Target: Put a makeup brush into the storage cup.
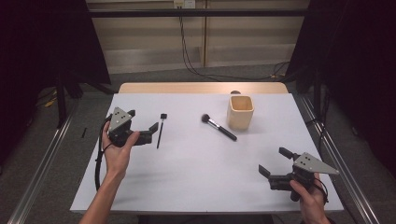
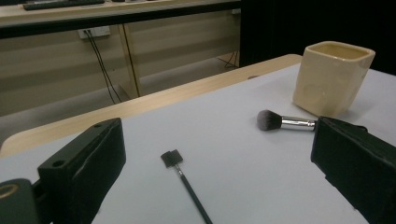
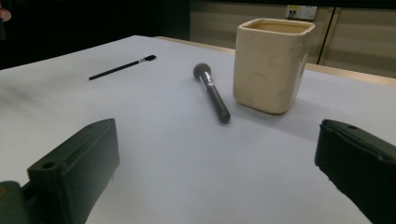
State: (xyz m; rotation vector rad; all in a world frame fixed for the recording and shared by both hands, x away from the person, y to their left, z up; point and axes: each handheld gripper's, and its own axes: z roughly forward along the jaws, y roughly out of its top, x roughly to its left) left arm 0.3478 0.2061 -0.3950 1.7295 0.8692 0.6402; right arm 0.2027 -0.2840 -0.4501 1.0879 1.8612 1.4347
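Observation:
A cream square cup (image 1: 240, 112) (image 2: 332, 78) (image 3: 271, 64) stands upright at the back right of the white table (image 1: 196, 177). A thick makeup brush (image 1: 219, 127) (image 2: 286, 122) (image 3: 212, 91) with a dark head and black handle lies just left of the cup. A thin black flat-tipped brush (image 1: 160, 130) (image 2: 184, 182) (image 3: 122, 67) lies farther left. My left gripper (image 1: 142, 121) stands open and holds nothing, its jaws wide just left of the thin brush. My right gripper (image 1: 275, 161) is open too, near the front right corner, with nothing between its jaws.
A wooden table edge (image 1: 201, 87) runs behind the white sheet. Cables (image 1: 196, 65) trail on the floor beyond it. Metal rails (image 1: 42, 168) run along both sides of the table. Dark curtains stand at both sides.

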